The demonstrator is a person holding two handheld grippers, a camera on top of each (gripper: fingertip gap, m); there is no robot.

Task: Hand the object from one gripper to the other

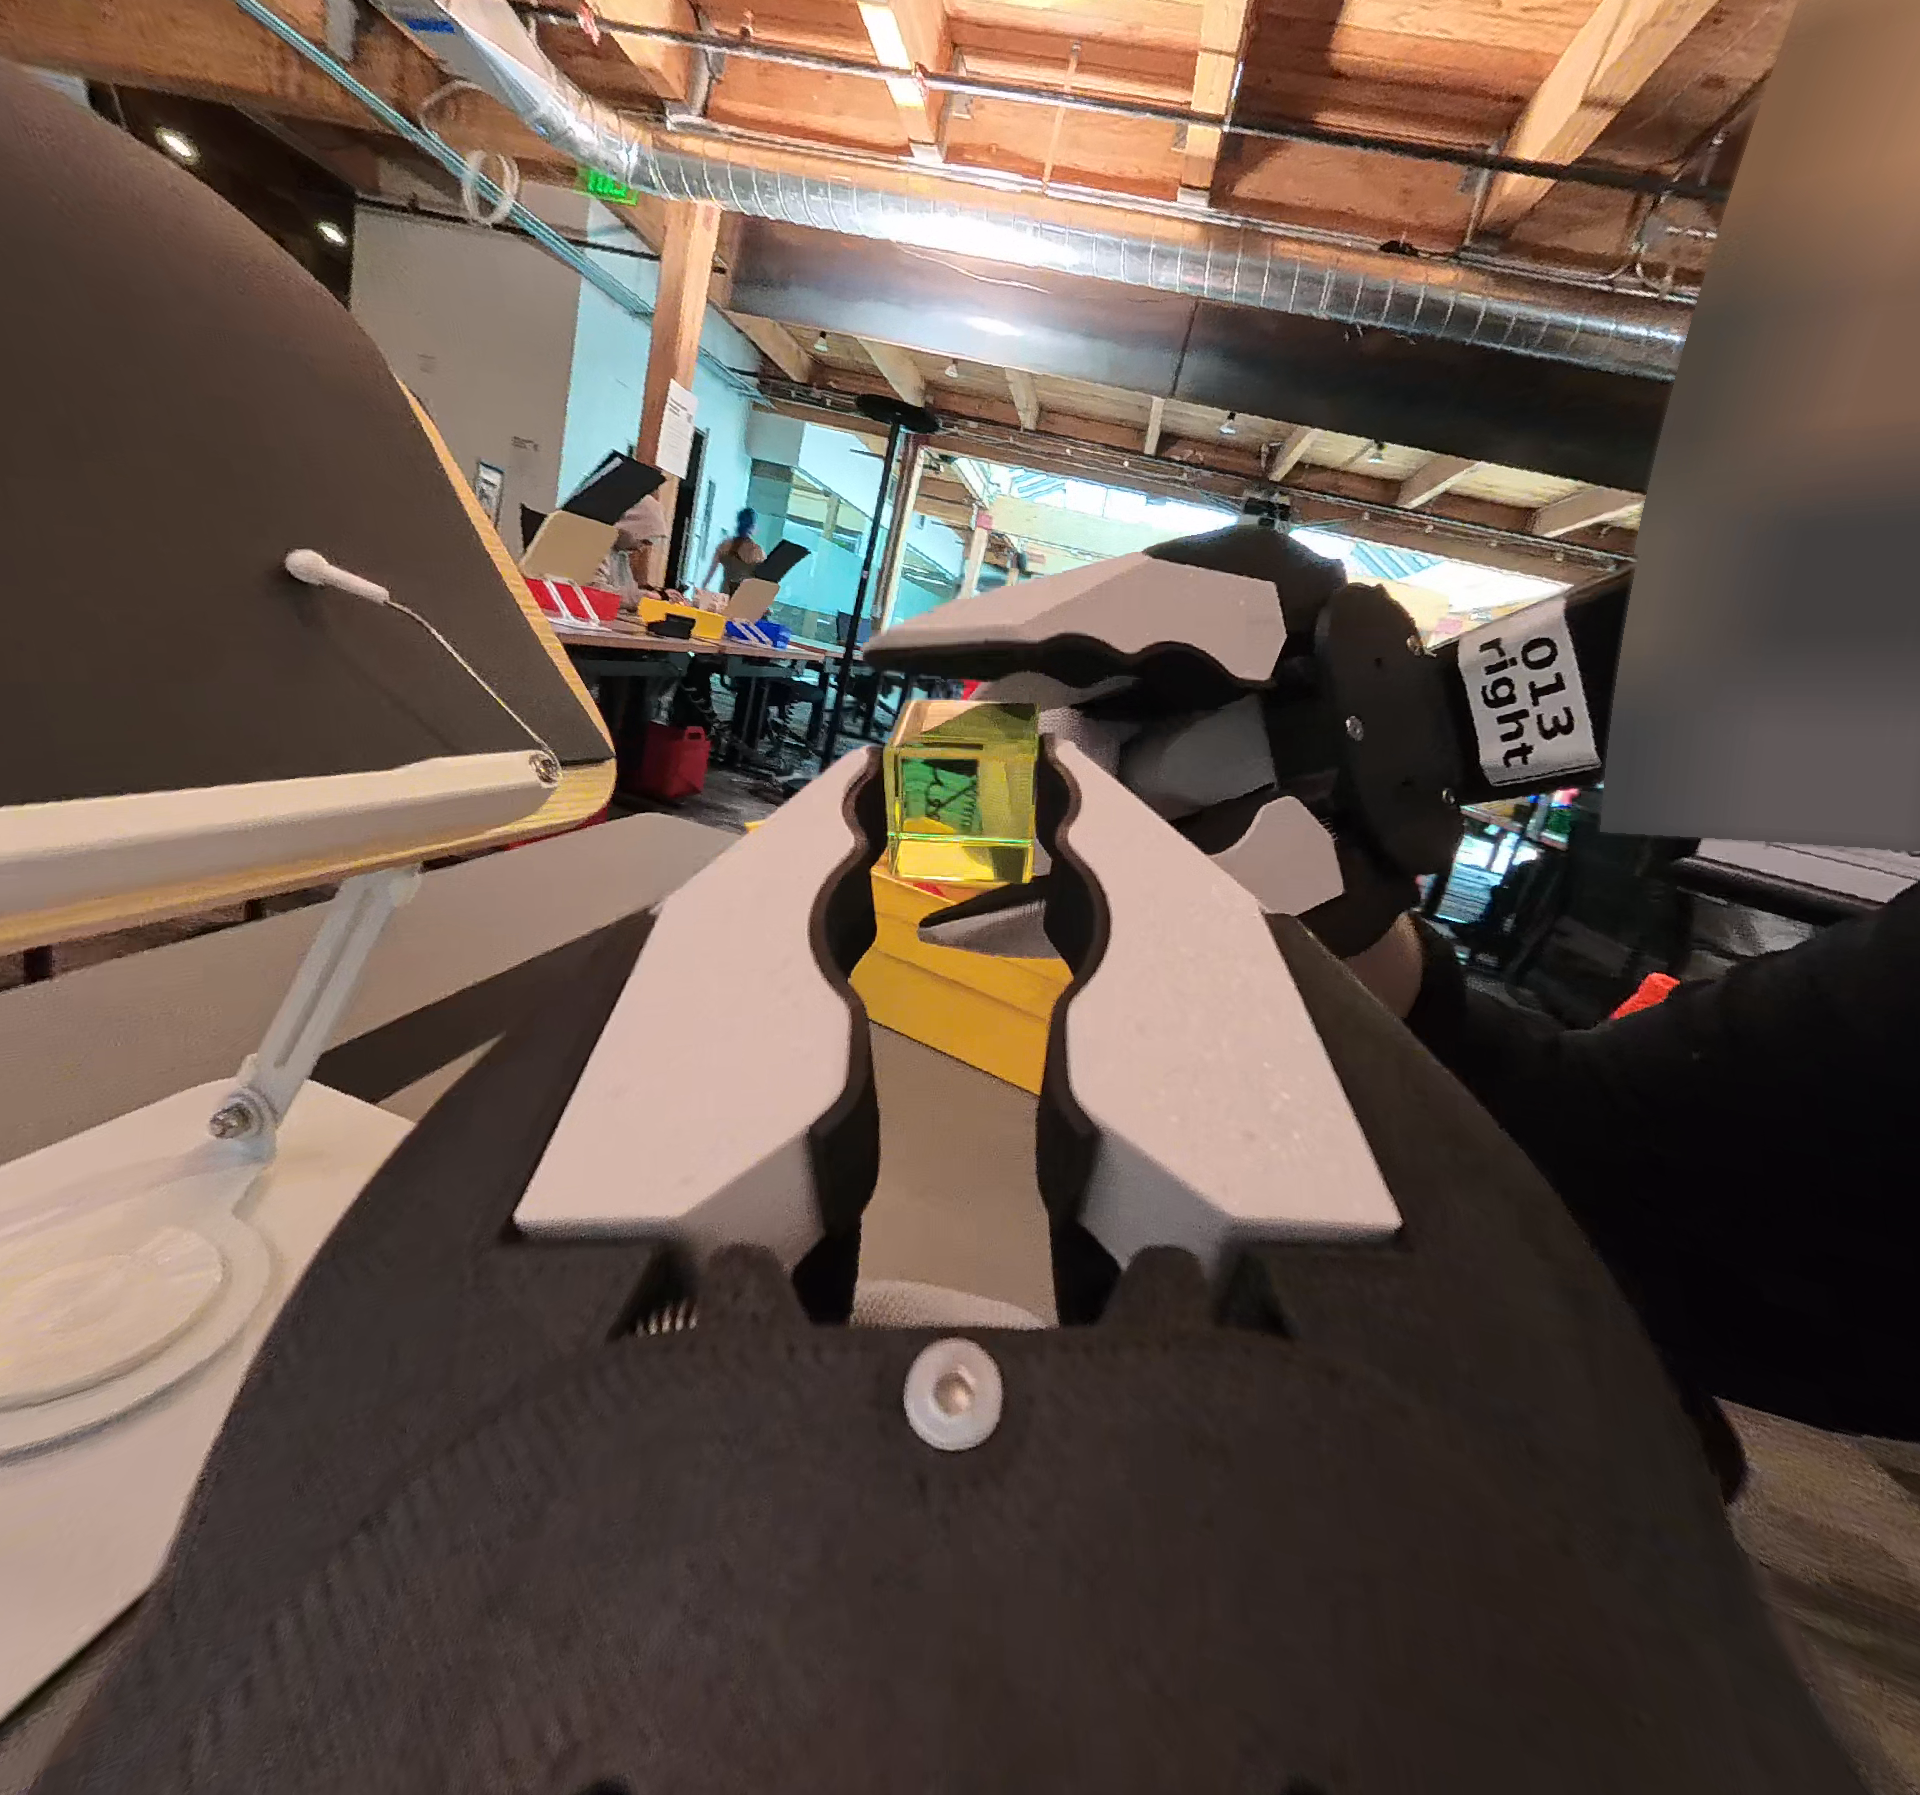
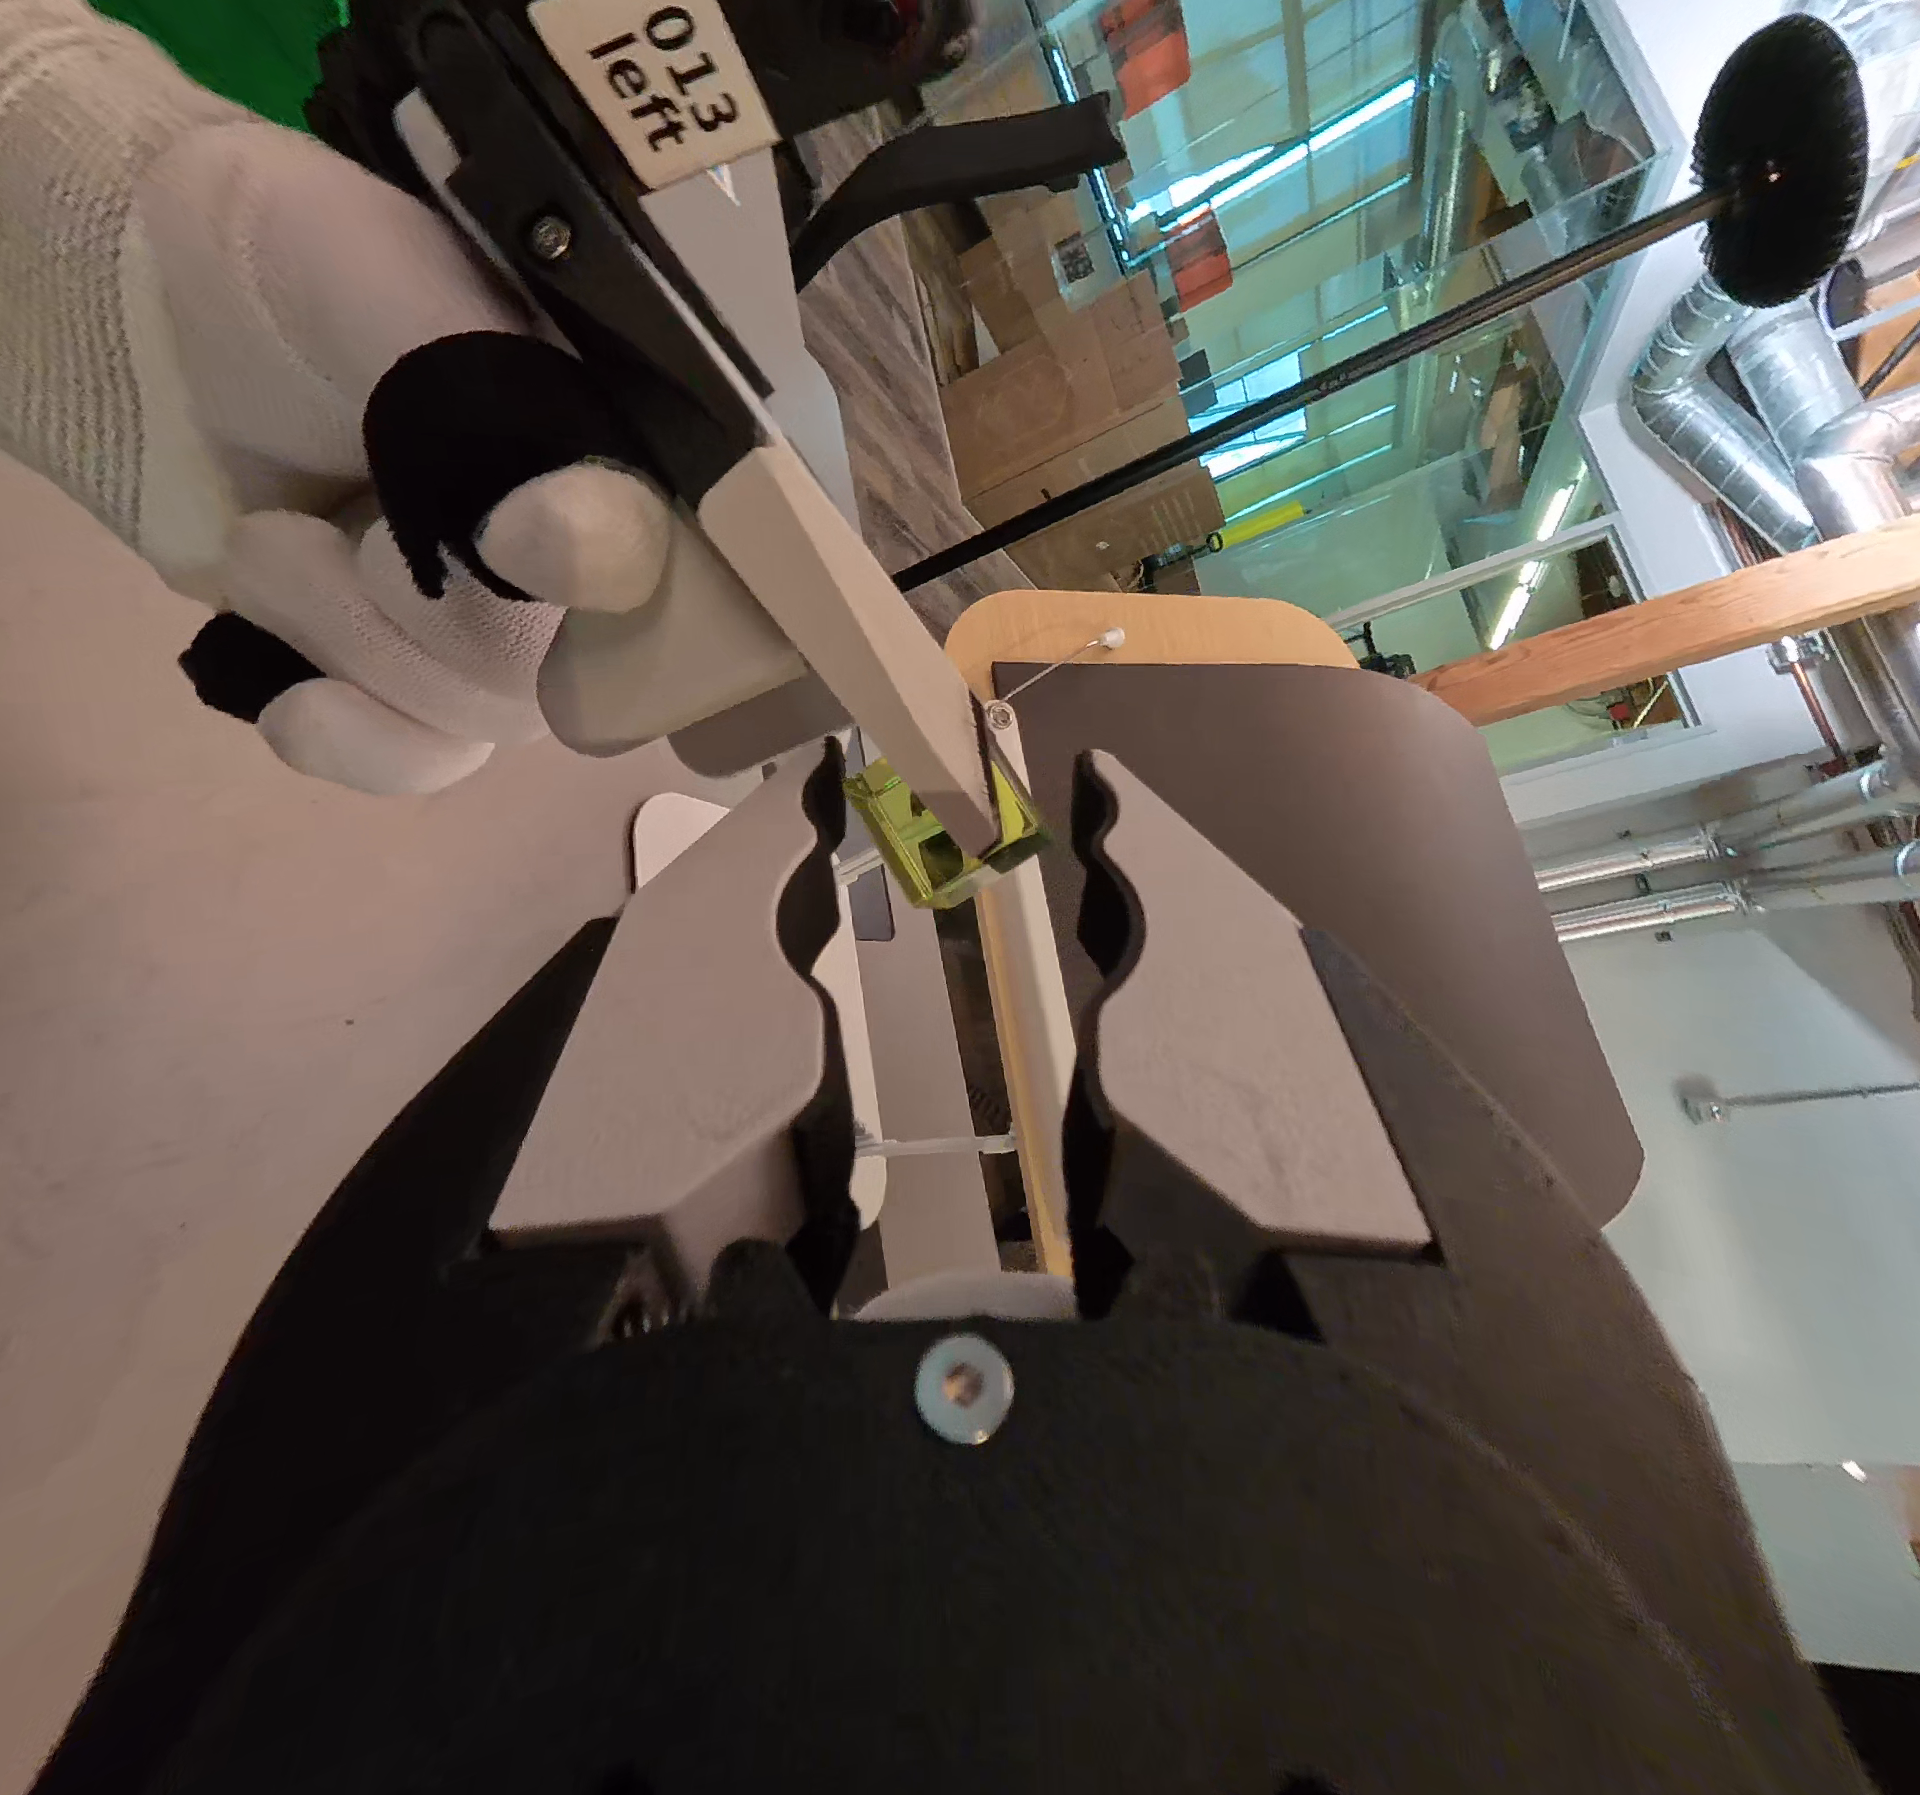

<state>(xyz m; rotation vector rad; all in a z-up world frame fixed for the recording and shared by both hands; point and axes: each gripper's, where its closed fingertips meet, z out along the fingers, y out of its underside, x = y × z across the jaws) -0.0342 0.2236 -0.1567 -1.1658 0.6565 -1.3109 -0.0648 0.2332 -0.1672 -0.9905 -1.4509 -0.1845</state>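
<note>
The clear yellow-green cube (image 1: 961, 803) sits at the centre of the left wrist view, pinched between the two grey fingertips of the left tool (image 1: 961, 810), whose wavy dark pads (image 1: 1055, 810) press against its side faces; this tool is clamped on the cube. In the right wrist view the same cube (image 2: 920, 867) shows just above the middle of the frame, with one long grey finger of the left tool crossing over it from the upper left. The right tool (image 2: 956, 810) has its two fingers spread apart on either side of the cube, with a gap visible to the cube on each side, so it is open around the cube without gripping it. In the left wrist view the right tool (image 1: 971, 779) reaches in from the right of the frame, one finger above the cube and the other below it. A white-gloved hand (image 2: 343, 488) holds the left tool in the upper left of the right wrist view, and a dark sleeve (image 1: 1662, 1122) fills the right edge of the left wrist view. Below the cube in the left wrist view lies a yellow box (image 1: 966, 1007) on the pale bench (image 1: 135, 1007). A dark board on a white stand (image 1: 208, 498) fills the left of that view. Wooden ceiling beams (image 1: 1236, 10) and a silver duct (image 1: 1143, 249) run across the top.
</note>
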